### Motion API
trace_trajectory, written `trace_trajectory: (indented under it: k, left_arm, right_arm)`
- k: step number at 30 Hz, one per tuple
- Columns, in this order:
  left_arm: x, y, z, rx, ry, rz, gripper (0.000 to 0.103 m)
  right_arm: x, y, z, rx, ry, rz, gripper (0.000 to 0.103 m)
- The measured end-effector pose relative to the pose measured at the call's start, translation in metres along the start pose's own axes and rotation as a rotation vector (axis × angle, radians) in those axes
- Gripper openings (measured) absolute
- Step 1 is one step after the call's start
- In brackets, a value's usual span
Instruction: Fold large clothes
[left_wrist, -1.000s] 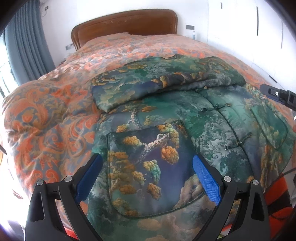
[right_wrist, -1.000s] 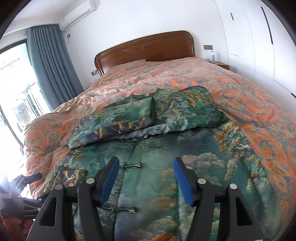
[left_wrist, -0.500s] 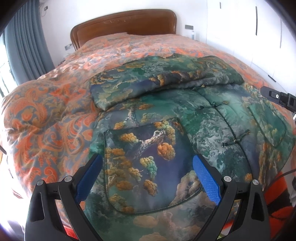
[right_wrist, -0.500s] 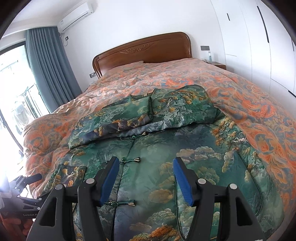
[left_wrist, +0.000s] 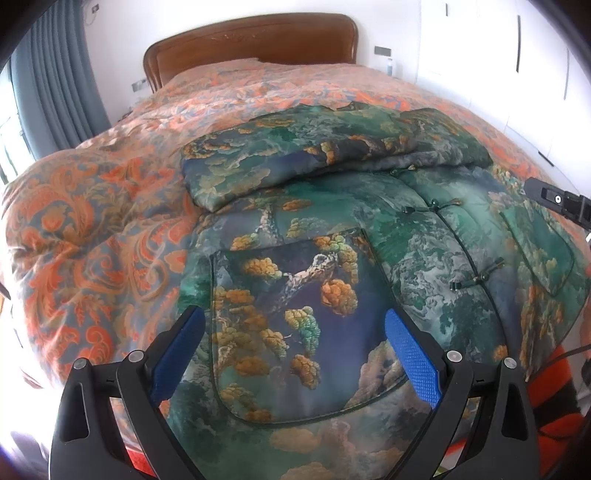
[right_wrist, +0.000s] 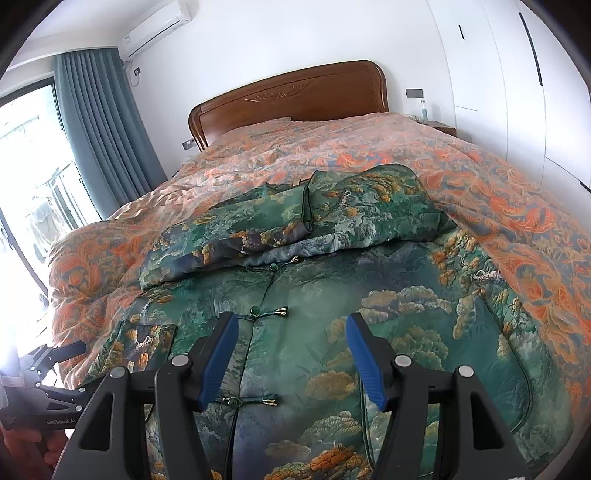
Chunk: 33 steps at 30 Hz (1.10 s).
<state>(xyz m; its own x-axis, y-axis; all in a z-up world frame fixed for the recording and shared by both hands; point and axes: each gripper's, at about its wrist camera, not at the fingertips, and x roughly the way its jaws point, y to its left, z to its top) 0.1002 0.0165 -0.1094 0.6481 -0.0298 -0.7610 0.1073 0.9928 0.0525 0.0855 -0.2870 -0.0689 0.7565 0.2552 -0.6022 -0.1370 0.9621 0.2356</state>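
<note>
Both tongs have drawn back and risen slightly since a second ago, so more of the garment's lower half shows in each wrist view. Left tongs (left_wrist: 293, 356): blue pads spread wide, pinching nothing, poised over the patch pocket (left_wrist: 295, 332) on the garment's left front panel. Right tongs (right_wrist: 291, 360): likewise spread and empty, straddling the panel just right of the knot-button placket (right_wrist: 258, 314).

Jacket (right_wrist: 369, 288): a large padded garment in green landscape print, lying front up on the bed (right_wrist: 498, 192) near its foot edge. Sleeves (left_wrist: 332, 147) are already folded across the chest, forming a band that runs crosswise to the body. Hem lies nearest the tongs and seems to hang over the foot edge; collar points toward the headboard (right_wrist: 295, 99). Long axis runs from foot edge to headboard, directly ahead of both tongs.

Each hand is about equally near its own hem corner, left tongs toward the bed's left edge, right tongs toward the right. Judged next step: grip the hem at both corners and carry it toward the collar, across the long axis.
</note>
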Motion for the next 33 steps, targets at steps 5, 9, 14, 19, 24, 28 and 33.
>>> trace_trajectory:
  k: [5,9,14,19,24,28,33]
  left_arm:
    - [0.000,0.043,0.007,-0.109,0.029,-0.060,0.098]
    - [0.006,0.107,0.003,-0.260,0.071,-0.094,0.098]
    - [0.023,0.154,-0.024,-0.387,0.166,-0.111,0.098]
    - [0.030,0.129,-0.047,-0.336,0.231,-0.195,0.098]
    - [0.032,0.087,-0.050,-0.177,0.260,-0.199,0.098]
    - [0.036,0.070,-0.051,-0.130,0.281,-0.210,0.098]
    - [0.037,0.063,-0.055,-0.125,0.343,-0.231,0.073]
  right_arm:
    - [0.001,-0.002,0.003,-0.015,0.007,0.003,0.062]
    - [-0.009,-0.025,0.022,-0.003,-0.005,-0.013,0.062]
    - [-0.024,-0.092,0.040,0.020,0.031,-0.109,0.062]
    - [-0.017,-0.166,0.032,0.102,0.217,-0.160,0.062]
    - [-0.018,-0.216,0.008,0.161,0.372,-0.096,0.062]
    - [-0.016,-0.226,-0.009,0.161,0.440,-0.019,0.062]
    - [-0.005,-0.215,-0.026,0.149,0.519,0.115,0.062]
